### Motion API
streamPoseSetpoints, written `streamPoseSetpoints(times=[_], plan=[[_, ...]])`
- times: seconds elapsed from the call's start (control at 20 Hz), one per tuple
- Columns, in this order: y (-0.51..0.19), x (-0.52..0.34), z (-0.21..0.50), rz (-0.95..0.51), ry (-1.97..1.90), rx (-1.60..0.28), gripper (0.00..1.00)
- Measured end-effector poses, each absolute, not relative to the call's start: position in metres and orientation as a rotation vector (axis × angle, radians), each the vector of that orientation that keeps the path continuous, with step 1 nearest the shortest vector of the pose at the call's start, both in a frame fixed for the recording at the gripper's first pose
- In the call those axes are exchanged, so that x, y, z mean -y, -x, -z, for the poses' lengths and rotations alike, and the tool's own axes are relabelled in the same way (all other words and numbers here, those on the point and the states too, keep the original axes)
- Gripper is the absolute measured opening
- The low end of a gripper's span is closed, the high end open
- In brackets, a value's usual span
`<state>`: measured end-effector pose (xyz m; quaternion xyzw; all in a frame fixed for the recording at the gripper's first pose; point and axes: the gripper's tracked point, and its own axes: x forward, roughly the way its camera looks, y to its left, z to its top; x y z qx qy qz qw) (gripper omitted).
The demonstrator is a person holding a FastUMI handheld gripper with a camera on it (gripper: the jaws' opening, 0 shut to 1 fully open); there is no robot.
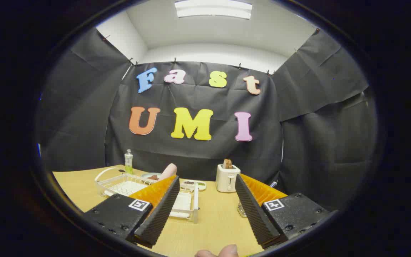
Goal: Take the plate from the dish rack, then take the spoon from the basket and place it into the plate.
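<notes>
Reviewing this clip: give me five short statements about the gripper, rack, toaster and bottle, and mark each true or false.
1. The gripper is open with nothing between its fingers. True.
2. The white dish rack sits on the table beyond the left finger. True.
3. The toaster is empty. False: something brown sticks up out of its slot.
4. A small bottle stands behind the rack, near the wall. True.
5. The gripper is shut on a plate. False: both fingers are apart over bare table, touching nothing.
</notes>
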<state>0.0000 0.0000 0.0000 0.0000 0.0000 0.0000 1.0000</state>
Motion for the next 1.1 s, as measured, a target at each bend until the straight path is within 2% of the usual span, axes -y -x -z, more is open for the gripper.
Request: streamPoseSetpoints(times=[1.1], plan=[[-0.006, -0.009, 0.008, -0.038, -0.042, -0.051, 1.00]])
